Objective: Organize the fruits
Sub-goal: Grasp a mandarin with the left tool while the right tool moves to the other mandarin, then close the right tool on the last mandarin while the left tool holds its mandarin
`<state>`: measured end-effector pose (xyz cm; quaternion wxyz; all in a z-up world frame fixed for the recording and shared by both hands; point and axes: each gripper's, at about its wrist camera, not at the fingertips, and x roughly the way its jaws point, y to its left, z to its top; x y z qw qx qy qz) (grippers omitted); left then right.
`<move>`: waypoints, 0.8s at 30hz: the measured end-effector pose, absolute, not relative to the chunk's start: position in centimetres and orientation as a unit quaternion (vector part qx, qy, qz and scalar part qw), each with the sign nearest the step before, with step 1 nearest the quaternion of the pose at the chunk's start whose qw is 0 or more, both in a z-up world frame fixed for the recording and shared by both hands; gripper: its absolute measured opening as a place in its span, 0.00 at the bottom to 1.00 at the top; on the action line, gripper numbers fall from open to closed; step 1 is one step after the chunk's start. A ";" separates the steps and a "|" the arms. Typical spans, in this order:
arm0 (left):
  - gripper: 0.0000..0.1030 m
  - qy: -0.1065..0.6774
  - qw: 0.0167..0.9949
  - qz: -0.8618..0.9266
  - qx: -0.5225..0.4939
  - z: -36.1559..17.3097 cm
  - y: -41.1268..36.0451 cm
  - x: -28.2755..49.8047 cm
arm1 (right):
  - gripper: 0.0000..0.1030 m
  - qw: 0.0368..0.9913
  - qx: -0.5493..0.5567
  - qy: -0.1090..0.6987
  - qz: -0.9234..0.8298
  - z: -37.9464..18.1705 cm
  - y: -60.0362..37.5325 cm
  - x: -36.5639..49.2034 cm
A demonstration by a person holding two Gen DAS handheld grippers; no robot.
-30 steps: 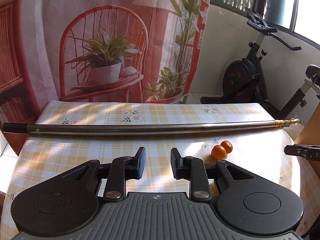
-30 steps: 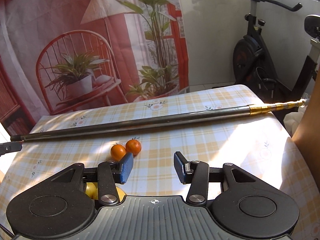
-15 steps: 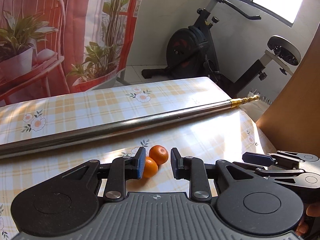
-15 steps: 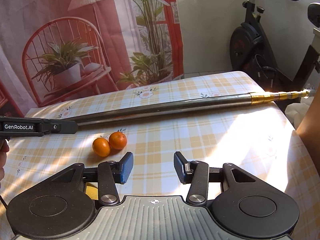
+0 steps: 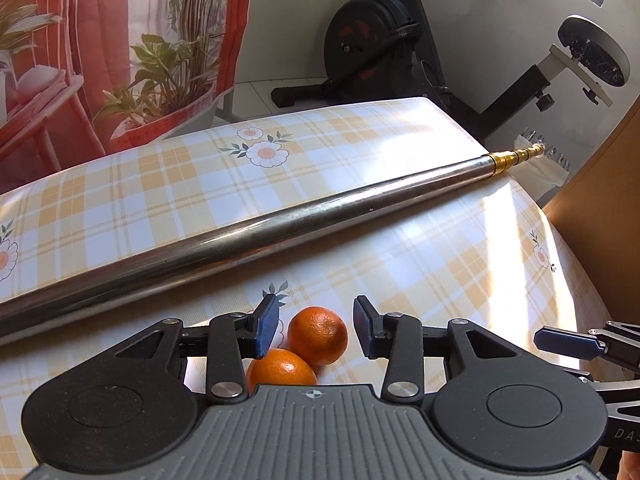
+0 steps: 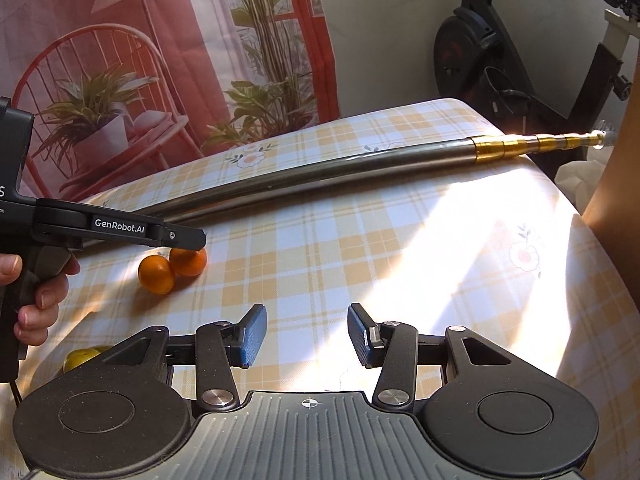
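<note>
Two small oranges lie touching on the checked tablecloth. In the left wrist view the far orange sits between the open fingers of my left gripper, not gripped, and the near orange lies partly under the gripper body. The right wrist view shows the same pair, near orange and far orange, with the left gripper hovering over them. My right gripper is open and empty over bare cloth. A yellow fruit peeks out at its lower left.
A long steel pole with a brass tip lies across the table behind the oranges. An exercise bike stands beyond the far edge. A brown panel borders the right side. A hand holds the left gripper's handle.
My left gripper has swung right and moved forward, so the far orange now sits between its fingers. The right gripper has shifted slightly closer to the table and stayed open.
</note>
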<state>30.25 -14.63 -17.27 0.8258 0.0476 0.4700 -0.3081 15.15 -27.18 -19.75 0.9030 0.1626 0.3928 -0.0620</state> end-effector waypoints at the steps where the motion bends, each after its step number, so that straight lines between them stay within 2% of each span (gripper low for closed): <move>1: 0.42 0.472 0.824 -0.309 0.055 -17.4 -14.8 30.2 | 0.41 0.902 0.166 0.393 -0.062 -19.8 -27.3 15.2; 5: 0.41 0.475 0.820 -0.308 0.088 -18.0 -15.2 30.0 | 0.41 0.901 0.169 0.394 -0.061 -20.0 -27.3 15.2; 7: 0.35 0.485 0.814 -0.306 0.093 -18.4 -15.4 30.2 | 0.41 0.900 0.174 0.395 -0.060 -20.1 -27.4 15.3; 16: 0.34 0.457 0.836 -0.299 0.059 -16.0 -13.9 29.4 | 0.41 0.898 0.177 0.400 -0.052 -20.0 -27.1 15.0; 24: 0.34 0.420 0.867 -0.268 0.026 -12.8 -8.4 26.5 | 0.41 0.910 0.114 0.398 0.019 -18.4 -23.3 18.0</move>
